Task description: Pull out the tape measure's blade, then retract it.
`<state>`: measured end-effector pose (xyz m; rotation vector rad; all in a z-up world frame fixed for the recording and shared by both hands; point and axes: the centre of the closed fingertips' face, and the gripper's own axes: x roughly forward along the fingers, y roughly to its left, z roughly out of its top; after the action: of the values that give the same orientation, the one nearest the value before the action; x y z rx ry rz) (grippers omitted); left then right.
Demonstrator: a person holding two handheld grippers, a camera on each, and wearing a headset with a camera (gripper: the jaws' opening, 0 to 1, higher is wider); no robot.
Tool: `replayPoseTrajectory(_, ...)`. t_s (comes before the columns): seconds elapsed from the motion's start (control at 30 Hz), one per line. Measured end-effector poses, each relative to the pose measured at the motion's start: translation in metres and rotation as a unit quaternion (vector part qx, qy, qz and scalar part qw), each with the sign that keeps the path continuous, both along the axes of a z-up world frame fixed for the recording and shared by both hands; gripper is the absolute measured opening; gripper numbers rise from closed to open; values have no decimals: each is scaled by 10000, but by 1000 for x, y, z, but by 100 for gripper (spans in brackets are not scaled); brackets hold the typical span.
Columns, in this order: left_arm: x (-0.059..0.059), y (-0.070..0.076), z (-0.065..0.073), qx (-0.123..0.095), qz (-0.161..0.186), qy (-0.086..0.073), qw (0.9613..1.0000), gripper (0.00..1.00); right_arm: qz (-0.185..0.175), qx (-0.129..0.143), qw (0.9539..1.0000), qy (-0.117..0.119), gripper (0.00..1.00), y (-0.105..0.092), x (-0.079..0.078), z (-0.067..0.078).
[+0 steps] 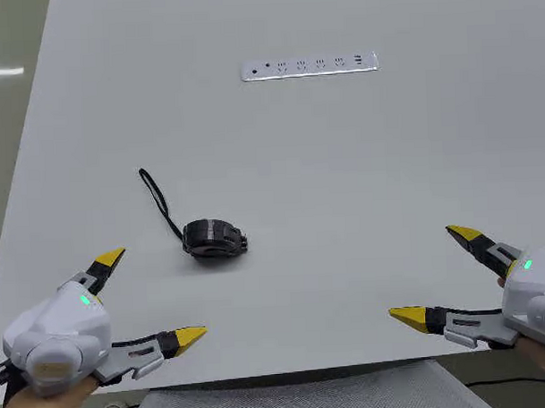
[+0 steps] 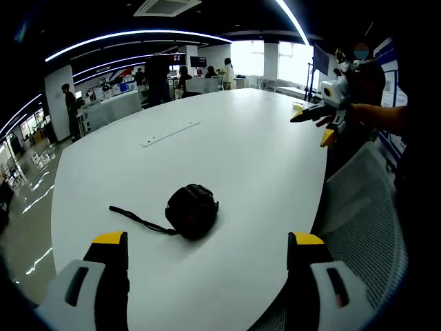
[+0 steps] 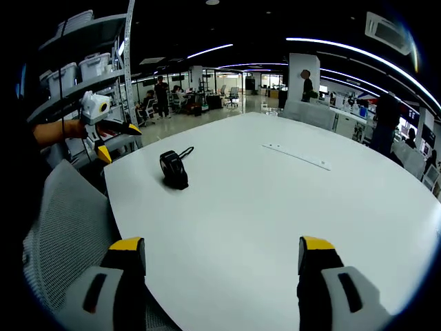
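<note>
A broad white worktop is shown, on which every item rests. At its near edge, well apart from one another, the left tongs and the right tongs are held over the surface. Both pairs are spread wide, yellow tips parted, with nothing between them. A pale power strip is laid flat toward the far side and is judged to play no part. The tape measure is found left of centre, nearer the left tongs than the right and touched by neither. It is seen as a small, dark, rounded case. No blade is seen drawn out, so the task is judged to stand at its opening step, the approach, with no grasp yet made. The next move is judged to call for one pair of tongs to be closed on the case to pin it, while the other pair is brought to the blade's end. A compact, smooth case of this kind is expected to slide on the worktop if the blade is pulled while the case is unheld. A thin black strap is trailed from the case toward the far left, lying slack. The blade's end hook is too small to be made out, so the side from which the blade emerges cannot be told.
</note>
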<state>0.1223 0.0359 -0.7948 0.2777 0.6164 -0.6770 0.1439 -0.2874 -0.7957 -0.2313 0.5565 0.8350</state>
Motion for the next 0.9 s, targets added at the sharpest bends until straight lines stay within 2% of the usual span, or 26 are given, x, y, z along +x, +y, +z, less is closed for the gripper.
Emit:
replayPoseTrajectory(0.2,4,-1,-4,7,-80,17,10000,92,93,-13,9999,-36,92,2,5,-2)
replayPoseTrajectory(0.6,16,-2,-14,177,-419,73,9989,85,453,-115,9989,-86,87,9,17,-9)
replayPoseTrajectory(0.9,28,0,-25,432,-775,135,9960,77,834,-144,9963,-145,82,22,27,-16)
